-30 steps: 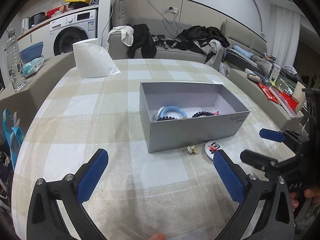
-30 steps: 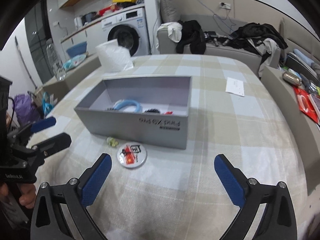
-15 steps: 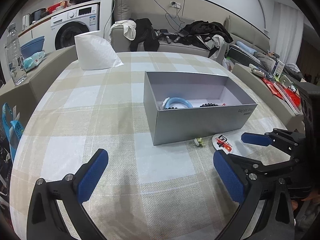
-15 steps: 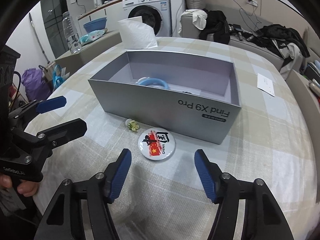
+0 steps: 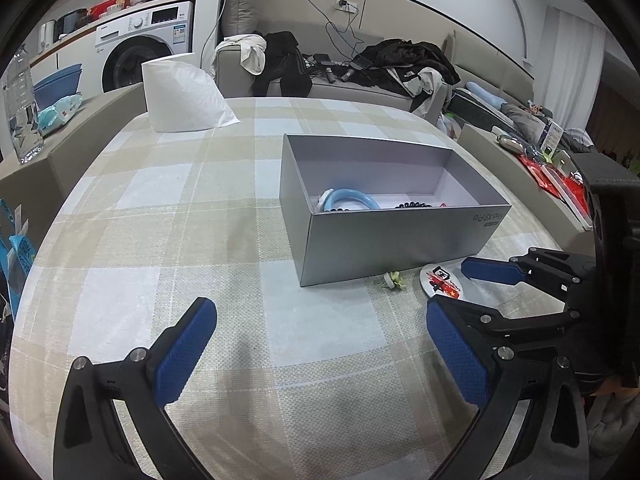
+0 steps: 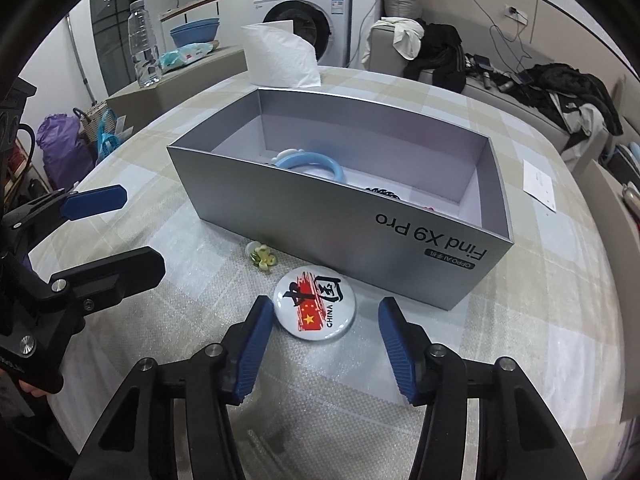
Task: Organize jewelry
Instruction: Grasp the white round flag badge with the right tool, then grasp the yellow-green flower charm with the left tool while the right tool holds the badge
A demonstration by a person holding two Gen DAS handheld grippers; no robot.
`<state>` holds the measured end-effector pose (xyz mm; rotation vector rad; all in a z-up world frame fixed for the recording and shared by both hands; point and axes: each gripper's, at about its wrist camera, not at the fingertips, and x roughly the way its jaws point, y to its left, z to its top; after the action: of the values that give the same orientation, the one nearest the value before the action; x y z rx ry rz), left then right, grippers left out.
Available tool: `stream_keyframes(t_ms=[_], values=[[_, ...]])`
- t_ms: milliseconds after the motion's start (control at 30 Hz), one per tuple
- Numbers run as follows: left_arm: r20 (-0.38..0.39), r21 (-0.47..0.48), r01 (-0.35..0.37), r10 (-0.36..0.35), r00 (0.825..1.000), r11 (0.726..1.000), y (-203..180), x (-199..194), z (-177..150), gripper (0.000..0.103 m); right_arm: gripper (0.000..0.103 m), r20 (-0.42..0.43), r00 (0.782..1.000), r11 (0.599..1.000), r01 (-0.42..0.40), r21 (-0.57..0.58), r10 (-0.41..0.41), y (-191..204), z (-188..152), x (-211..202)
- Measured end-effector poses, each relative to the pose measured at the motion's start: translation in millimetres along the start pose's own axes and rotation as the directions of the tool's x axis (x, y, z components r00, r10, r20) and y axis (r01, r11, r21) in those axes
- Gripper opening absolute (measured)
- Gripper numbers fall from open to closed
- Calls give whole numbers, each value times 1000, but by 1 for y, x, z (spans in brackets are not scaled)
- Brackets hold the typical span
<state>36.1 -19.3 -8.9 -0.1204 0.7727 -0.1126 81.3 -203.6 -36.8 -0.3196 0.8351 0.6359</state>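
A: Checked cloth covers the bench (image 6: 520, 320); a sofa heaped with clothes and a washing machine fill the background. Entry: where does the jewelry lie?

B: Round badge (image 6: 314, 305) flat on the cloth, just in front of the grey box (image 6: 340, 236), apart from its long wall. A small yellow-green flower piece (image 6: 264, 259) lies just beside it, nearer the wall. In the left wrist view the badge (image 5: 440, 282) is half covered by a blue pad.

A: Inside the box?

B: Blue bangle (image 6: 316, 162), only its upper arc showing over the wall. Dark beads (image 6: 382, 192) beside it, mostly hidden. Something red at the floor near them, too small to identify. Whatever lies against the near wall cannot be seen.

A: Right hand-held gripper (image 6: 326, 344)?

B: Jaws closing, the badge's near edge between the blue pads. Pads not touching it; gaps show on both sides. Whether the tips rest on the cloth, cannot tell.

A: Left hand-held gripper (image 5: 320, 354)?

B: Spread wide, nothing between the pads, only bare cloth beneath. It sits left of the box's short end. From the right wrist view only its fingers (image 6: 96, 202) show; the body is cut off at the edge.

A: Surroundings?

B: White folded paper bag (image 5: 184, 100) stands at the far bench edge. White card (image 6: 540, 184) lies flat right of the box. Water bottle (image 6: 142, 44) on a side ledge.
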Motion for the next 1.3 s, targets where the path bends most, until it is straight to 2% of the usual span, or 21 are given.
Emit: stream_keyframes(t_ms=[233,333,633,733,800,867,967,1100,1167,1300], values=[[5,5,0,0,1000,1000,-3,0,0,102,50,5,1000,1000,-8,-10,8,2,3,2],[3,-11,9,-9,1000,1000,-1,1,1,102,41,15,1000,1000,-15,-20,15,2,3,2],[-9,18,-1,1,1000,1000,-6,4,1,102,41,28,999,999,-41,8,41,-2,-2,-4],[-11,39,33,-33,999,999,-11,3,0,102,41,49,998,998,-49,31,47,-6,-3,-12],[-10,68,50,-50,999,996,-17,3,0,96,41,63,997,998,-50,43,47,-9,-5,-19],[-17,94,69,-68,998,993,-22,4,1,76,41,80,996,997,-53,58,49,-12,-6,-25],[-52,123,102,-97,994,987,-31,12,2,54,41,105,993,994,-65,88,55,-18,-9,-36],[-77,150,127,-116,990,981,-42,20,6,43,41,124,991,990,-66,123,50,-28,-15,-46],[-91,155,126,-113,989,980,-45,26,8,33,41,126,991,988,-66,140,49,-32,-19,-48],[-115,156,101,-84,990,983,-47,35,12,29,41,127,991,984,-66,166,45,-40,-23,-50]])
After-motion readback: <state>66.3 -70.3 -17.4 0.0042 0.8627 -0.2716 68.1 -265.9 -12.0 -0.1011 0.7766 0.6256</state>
